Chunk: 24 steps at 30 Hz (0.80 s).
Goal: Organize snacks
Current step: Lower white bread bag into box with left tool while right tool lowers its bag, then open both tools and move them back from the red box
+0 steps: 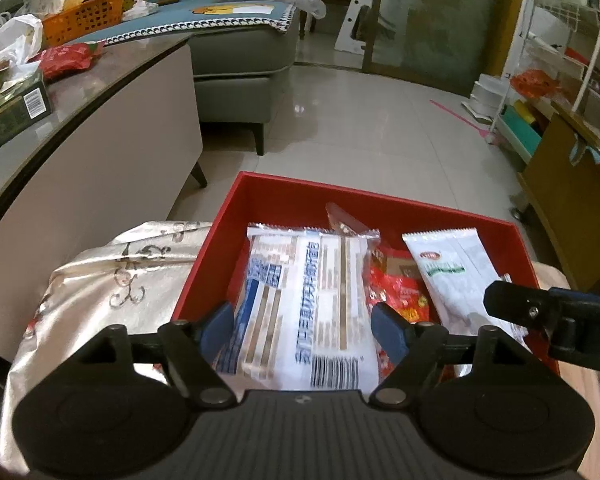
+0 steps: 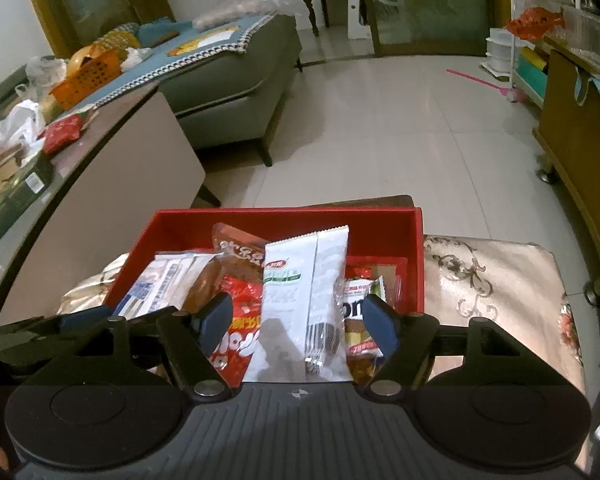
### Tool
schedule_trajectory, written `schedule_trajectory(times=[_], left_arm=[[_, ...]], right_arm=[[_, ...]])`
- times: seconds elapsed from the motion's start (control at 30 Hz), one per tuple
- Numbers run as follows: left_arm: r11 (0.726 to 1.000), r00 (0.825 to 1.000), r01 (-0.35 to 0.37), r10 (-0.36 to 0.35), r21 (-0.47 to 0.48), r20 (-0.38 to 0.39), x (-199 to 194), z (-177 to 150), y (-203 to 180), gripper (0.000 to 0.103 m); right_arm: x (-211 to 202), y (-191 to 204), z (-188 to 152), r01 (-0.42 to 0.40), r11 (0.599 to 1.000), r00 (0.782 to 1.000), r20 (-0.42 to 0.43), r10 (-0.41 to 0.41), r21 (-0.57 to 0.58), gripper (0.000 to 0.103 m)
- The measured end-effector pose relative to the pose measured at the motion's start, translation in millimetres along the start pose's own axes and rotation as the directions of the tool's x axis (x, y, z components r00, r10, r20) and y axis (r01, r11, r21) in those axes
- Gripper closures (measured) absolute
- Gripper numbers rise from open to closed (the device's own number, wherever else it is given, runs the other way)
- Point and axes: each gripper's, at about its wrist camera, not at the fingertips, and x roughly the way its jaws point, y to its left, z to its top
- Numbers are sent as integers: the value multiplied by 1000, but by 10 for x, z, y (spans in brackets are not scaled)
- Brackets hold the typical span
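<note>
A red box [image 1: 284, 192] [image 2: 418, 264] sits on a cream embroidered cushion [image 1: 112, 280] [image 2: 492, 280] and holds several snack packets. My left gripper [image 1: 306, 328] is open, its fingers on either side of a white and blue packet [image 1: 300, 304] [image 2: 160, 280] lying in the box. My right gripper [image 2: 300, 320] is open, its fingers on either side of a white and green packet [image 2: 304, 292] [image 1: 456, 276]. Red packets [image 1: 396, 292] [image 2: 240, 320] lie between them. A brown packet [image 2: 236, 248] leans at the back.
A grey coffee table [image 1: 112, 92] [image 2: 112, 148] at the left carries a dark box, a red bag and an orange basket [image 1: 84, 16]. A grey sofa [image 1: 236, 56] stands behind it. A wooden cabinet [image 2: 576, 128] and a white rack [image 1: 540, 80] are at the right. Tiled floor lies beyond.
</note>
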Motion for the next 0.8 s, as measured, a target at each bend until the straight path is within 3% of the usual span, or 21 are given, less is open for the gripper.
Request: schedule_trajectory(times=[0.27,0.8], left_arm=[[999,999,37,-37,-4,-9,-231,-98,18,33],[999,1000,32,-32,34,0,-594,-387,37,33]], right_arm=[[-188,42,-121,-9,1000,1000,-2,9,-2,22],[-574,122,-426,-34,999,999,-1,34,-21,17]])
